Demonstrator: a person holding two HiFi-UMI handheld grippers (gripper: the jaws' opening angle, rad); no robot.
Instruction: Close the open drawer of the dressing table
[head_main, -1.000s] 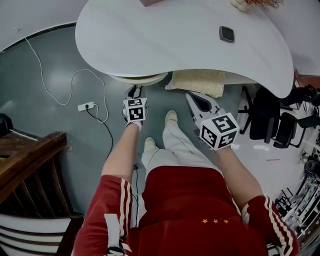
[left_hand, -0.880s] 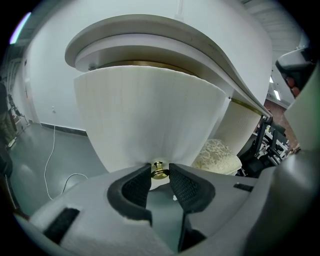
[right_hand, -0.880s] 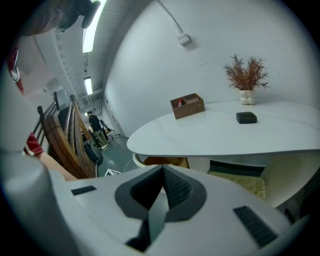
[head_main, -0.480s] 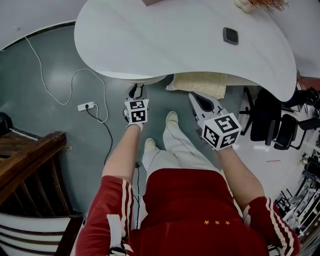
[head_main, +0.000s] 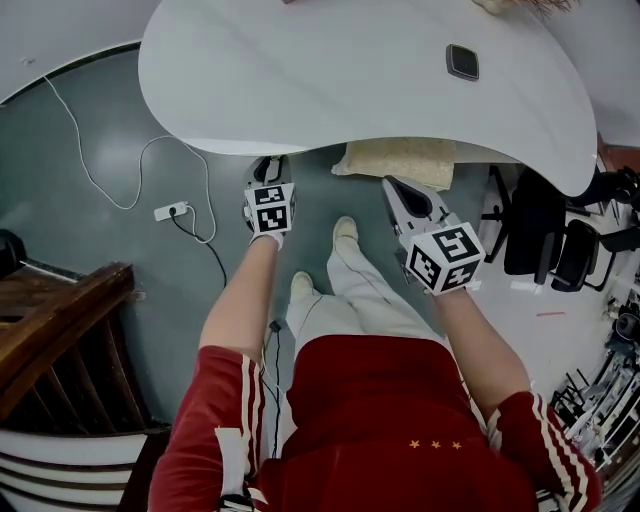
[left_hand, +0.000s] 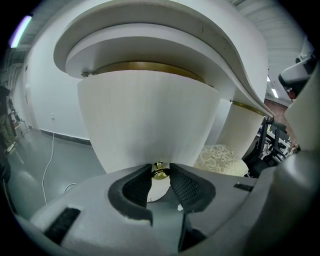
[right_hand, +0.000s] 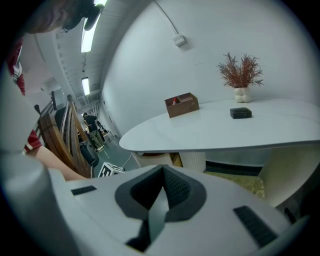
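The drawer's curved, ribbed white front (left_hand: 150, 120) fills the left gripper view, under the white tabletop (head_main: 350, 80) of the dressing table. A small brass knob (left_hand: 159, 173) sits on that front, and my left gripper (left_hand: 160, 174) is shut on it, one pad on each side. In the head view the left gripper (head_main: 268, 166) reaches under the table's near edge, and the drawer is hidden beneath the top. My right gripper (head_main: 393, 186) hangs in the air to the right, below the table edge. Its jaws (right_hand: 162, 172) are shut on nothing.
A beige lace-covered stool (head_main: 400, 160) stands under the table between the grippers. A black puck (head_main: 462, 62), a brown box (right_hand: 182, 104) and a vase of dried sprigs (right_hand: 242, 75) sit on top. A power strip (head_main: 172, 212) lies on the floor at left, wooden furniture (head_main: 60, 320) nearer, black chairs (head_main: 540, 230) at right.
The left gripper has moved toward the table with the knob in it. The drawer's rounded edge, which stuck out from under the tabletop before, has slid out of sight beneath it.
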